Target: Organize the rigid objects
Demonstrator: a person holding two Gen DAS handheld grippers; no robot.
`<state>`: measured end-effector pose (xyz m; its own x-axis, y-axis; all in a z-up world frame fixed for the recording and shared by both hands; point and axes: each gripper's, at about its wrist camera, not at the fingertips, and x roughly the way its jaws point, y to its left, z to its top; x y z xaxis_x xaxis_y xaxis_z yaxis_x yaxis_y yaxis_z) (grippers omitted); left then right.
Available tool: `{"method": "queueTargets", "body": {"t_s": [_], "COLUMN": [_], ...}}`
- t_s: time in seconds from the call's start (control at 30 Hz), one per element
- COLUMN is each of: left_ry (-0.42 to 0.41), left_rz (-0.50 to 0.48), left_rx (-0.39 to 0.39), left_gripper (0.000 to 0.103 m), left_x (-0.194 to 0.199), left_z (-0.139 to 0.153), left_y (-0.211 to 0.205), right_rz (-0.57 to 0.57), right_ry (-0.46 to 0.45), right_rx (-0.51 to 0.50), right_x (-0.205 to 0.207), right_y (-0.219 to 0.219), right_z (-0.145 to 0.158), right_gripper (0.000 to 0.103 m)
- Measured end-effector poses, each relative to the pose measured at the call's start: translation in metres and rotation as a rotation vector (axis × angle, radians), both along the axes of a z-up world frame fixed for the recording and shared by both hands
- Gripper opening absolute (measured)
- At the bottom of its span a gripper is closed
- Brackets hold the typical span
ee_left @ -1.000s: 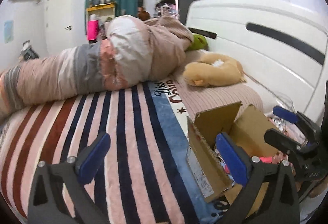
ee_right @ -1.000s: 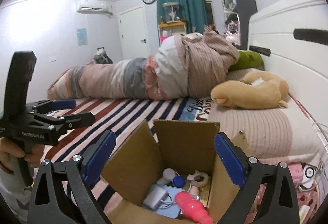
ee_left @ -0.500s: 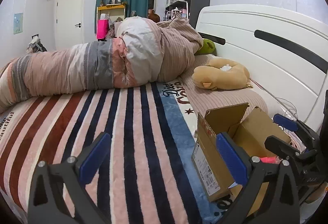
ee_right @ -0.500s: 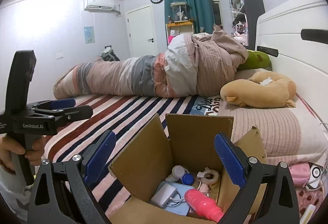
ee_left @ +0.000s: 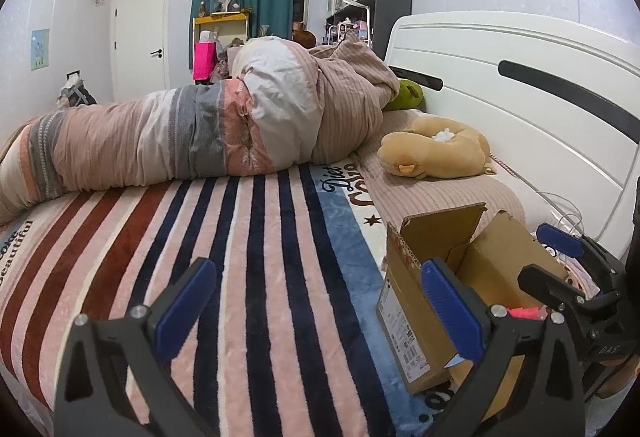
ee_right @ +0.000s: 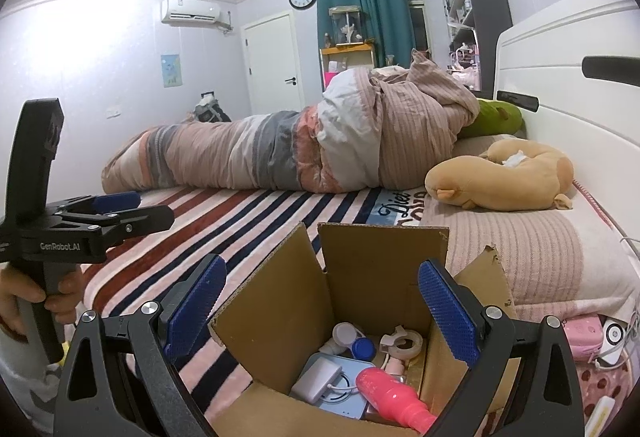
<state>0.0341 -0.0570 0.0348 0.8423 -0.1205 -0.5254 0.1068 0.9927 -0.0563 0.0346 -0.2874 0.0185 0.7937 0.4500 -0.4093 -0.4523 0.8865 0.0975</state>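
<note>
An open cardboard box (ee_right: 372, 277) stands on the striped bed. Inside lie a pink bottle (ee_right: 392, 395), a white charger (ee_right: 318, 379) on a pale blue case, a contact-lens case (ee_right: 354, 341) and a tape roll (ee_right: 404, 339). My right gripper (ee_right: 320, 313) is open and empty, held over the box. The box also shows in the left wrist view (ee_left: 436, 301) at the right. My left gripper (ee_left: 316, 313) is open and empty above the striped blanket (ee_left: 240, 257), left of the box. The right gripper also shows in the left wrist view (ee_left: 560, 257), at the right edge.
A rolled duvet (ee_left: 224, 133) lies across the bed's far side. A tan plush toy (ee_right: 504, 179) and a green one (ee_right: 496, 119) lie by the white headboard (ee_left: 520, 109). Small pink and white gadgets (ee_right: 588, 333) sit right of the box.
Both grippers have drawn back and risen slightly, so the box looks smaller and lower in view. Both stay open and empty.
</note>
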Motion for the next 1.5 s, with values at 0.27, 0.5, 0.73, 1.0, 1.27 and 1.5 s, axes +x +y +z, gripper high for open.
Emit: {"method": "queueTargets", "body": {"t_s": [0.27,0.5,0.73,1.0,1.27,1.5], "left_ry": [-0.003,-0.005,-0.004,-0.002,-0.004,-0.004], "left_rz": [0.004,0.008,0.013,0.030,0.034,0.042], "left_rx": [0.003,0.004,-0.001,-0.002,0.002,0.002], "left_gripper": [0.102,0.102,0.102,0.102,0.102,0.102], "left_x": [-0.0019,-0.0033,-0.0058,-0.0084,-0.0082,-0.0089], "left_z": [0.0023,0.0032,0.0046,0.0038,0.0032,0.0042], "left_y": [-0.0020,-0.0017,-0.0029,-0.0033,-0.0018,-0.0026], "right_rz": [-0.001,-0.006,-0.008,-0.014,-0.016,-0.016], "right_ry": [-0.002,-0.008,-0.011,-0.010,-0.007,-0.006], "right_rx": [0.001,0.009,0.011,0.013,0.015,0.014], "right_x": [-0.0004,-0.0029,-0.0050,-0.0065,-0.0062,-0.0059], "right_y": [-0.0010,-0.0014,-0.0014,0.0004,0.0019,0.0016], "right_z": [0.0005,0.0042,0.0060,0.0083,0.0079,0.0072], "right_gripper": [0.097,0.097,0.097,0.097,0.097,0.097]}}
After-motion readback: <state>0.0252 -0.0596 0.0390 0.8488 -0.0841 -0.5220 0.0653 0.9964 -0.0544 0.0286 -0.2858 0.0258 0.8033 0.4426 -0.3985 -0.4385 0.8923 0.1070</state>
